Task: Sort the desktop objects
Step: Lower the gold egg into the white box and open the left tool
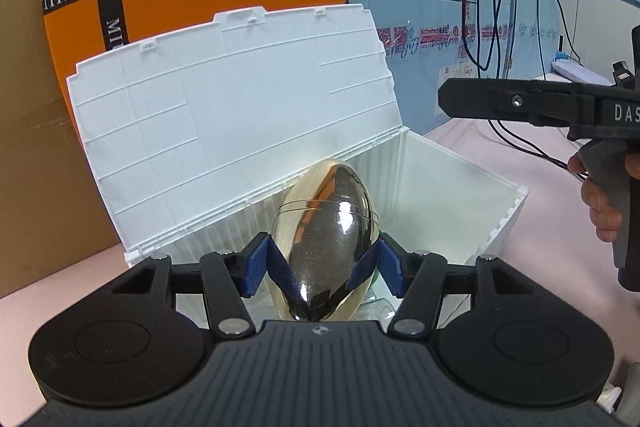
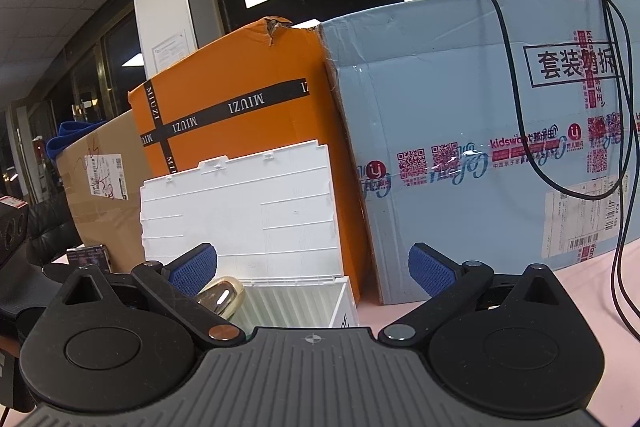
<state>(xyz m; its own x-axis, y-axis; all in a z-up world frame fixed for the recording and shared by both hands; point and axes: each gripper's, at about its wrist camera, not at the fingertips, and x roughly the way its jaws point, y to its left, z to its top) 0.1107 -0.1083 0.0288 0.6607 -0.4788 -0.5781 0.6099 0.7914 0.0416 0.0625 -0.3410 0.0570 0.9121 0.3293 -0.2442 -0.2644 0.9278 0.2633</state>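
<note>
Pink surface (image 1: 480,143) | white storage box (image 1: 460,187), lid up | left tongs (image 1: 326,269) clamp gold egg-shaped object (image 1: 326,239) above box mouth — placing step; next: lower, release | right tongs (image 2: 312,267) agape, empty

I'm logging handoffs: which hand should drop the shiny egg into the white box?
Left. Its gripper already clamps the egg above the open box; the right gripper is open, empty.
</note>
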